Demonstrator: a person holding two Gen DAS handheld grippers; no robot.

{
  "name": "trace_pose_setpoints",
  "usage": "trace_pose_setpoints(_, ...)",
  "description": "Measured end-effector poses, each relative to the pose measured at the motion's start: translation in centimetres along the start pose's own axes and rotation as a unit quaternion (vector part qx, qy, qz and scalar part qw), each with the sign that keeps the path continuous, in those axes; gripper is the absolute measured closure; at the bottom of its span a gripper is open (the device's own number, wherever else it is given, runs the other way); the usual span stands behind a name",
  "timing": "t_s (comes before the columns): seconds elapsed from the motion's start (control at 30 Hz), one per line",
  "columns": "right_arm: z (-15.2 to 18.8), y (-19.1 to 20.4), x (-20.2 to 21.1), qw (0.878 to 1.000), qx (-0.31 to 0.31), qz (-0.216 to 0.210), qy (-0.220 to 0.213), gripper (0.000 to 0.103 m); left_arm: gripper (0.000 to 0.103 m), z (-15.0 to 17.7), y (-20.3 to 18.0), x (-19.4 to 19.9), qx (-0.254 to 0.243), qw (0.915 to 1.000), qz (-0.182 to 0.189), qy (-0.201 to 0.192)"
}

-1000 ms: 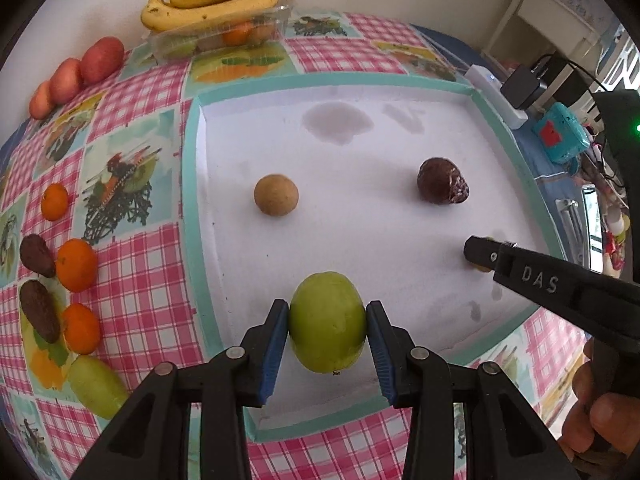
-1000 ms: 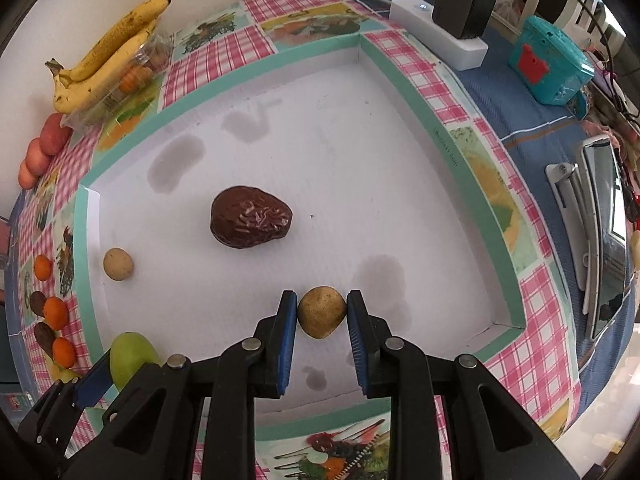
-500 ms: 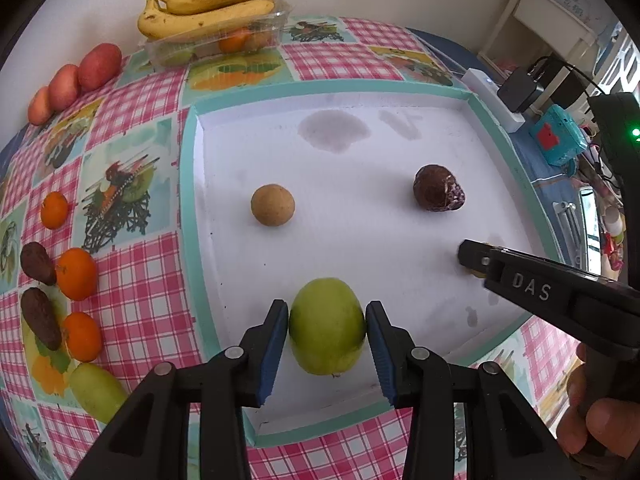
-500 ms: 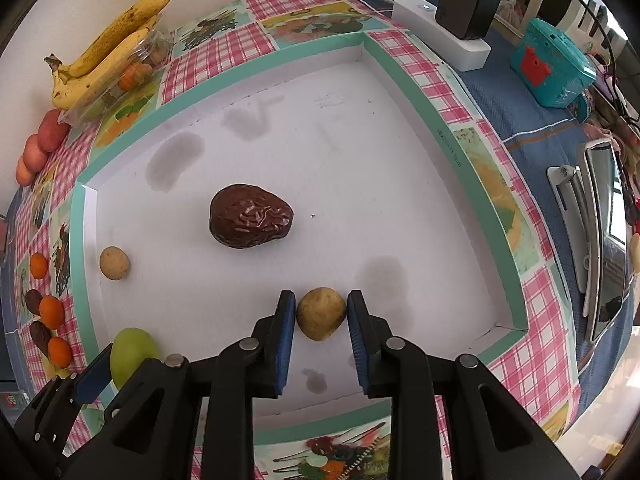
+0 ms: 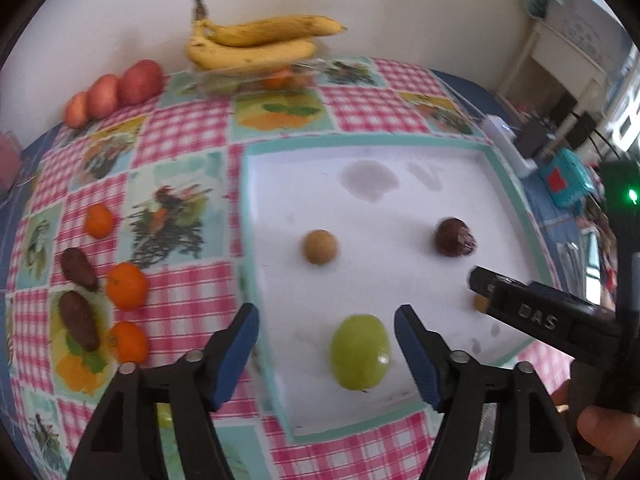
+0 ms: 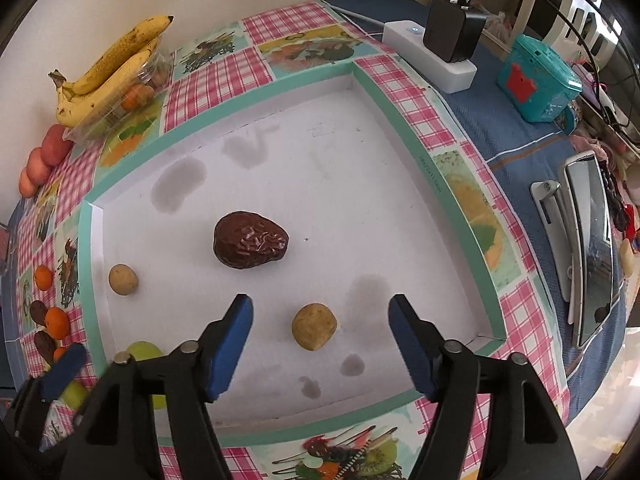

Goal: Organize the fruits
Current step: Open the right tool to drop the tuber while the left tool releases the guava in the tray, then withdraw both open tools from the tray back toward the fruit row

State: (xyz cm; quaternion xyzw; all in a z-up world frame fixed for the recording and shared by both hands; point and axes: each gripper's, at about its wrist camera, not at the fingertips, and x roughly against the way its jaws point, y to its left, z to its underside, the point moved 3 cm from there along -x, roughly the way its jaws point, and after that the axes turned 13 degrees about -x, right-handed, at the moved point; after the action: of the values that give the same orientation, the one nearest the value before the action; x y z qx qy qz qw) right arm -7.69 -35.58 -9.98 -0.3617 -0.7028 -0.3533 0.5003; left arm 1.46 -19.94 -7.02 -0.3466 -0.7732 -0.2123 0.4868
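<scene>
A white tray [image 5: 420, 280] with a teal rim lies on the checked cloth. In the left wrist view a green fruit [image 5: 359, 351] rests on the tray between the wide-open jaws of my left gripper [image 5: 326, 334], touching neither pad. A tan round fruit [image 5: 319, 246] and a dark wrinkled date [image 5: 455, 237] lie farther back. In the right wrist view my right gripper [image 6: 320, 324] is open around a small tan fruit [image 6: 314, 326], which rests on the tray [image 6: 360, 168]. The date [image 6: 250, 245], the other tan fruit [image 6: 123, 279] and the green fruit [image 6: 142, 351] show there too.
Left of the tray lie tangerines [image 5: 126, 285], dark dates [image 5: 79, 320], red apples [image 5: 140, 82] and bananas [image 5: 256, 42] on a clear box. A power strip with charger [image 6: 436, 52], a teal box [image 6: 538, 78] and a tablet [image 6: 588, 248] sit to the right.
Both grippers have opened. The left one let go of the green fruit and the right one let go of the small tan fruit; both fruits now rest on the tray.
</scene>
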Motion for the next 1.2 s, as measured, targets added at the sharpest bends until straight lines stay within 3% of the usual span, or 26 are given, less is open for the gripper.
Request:
trace_pose_setpoints(0.37, 0.2, 0.7, 0.4, 1.000, 0.018, -0.001, -0.008, 0.022, 0.008, 1.0, 7.0, 1.6, 0.088, 0.9929, -0.079, -0.012)
trace_pose_setpoints(0.47, 0.4, 1.0, 0.5, 1.000, 0.024, -0.005, -0.010, 0.014, 0.003, 1.5, 9.3, 2.0, 0.116, 0.9890, -0.091, -0.013)
trace_pose_setpoints(0.57, 0.5, 1.3, 0.6, 0.999, 0.028, -0.011, -0.011, 0.012, 0.000, 2.2, 11.5, 2.3, 0.142, 0.9843, -0.104, -0.012)
trace_pose_setpoints(0.8, 0.6, 2.2, 1.6, 0.998, 0.037, -0.032, -0.037, 0.012, 0.000, 3.7, 15.8, 4.0, 0.180, 0.9727, -0.143, -0.028)
trace_pose_setpoints(1.2, 1.1, 6.4, 4.0, 0.992, 0.064, -0.097, -0.059, 0.012, 0.000, 6.1, 20.7, 6.9, 0.224, 0.9616, -0.148, -0.056)
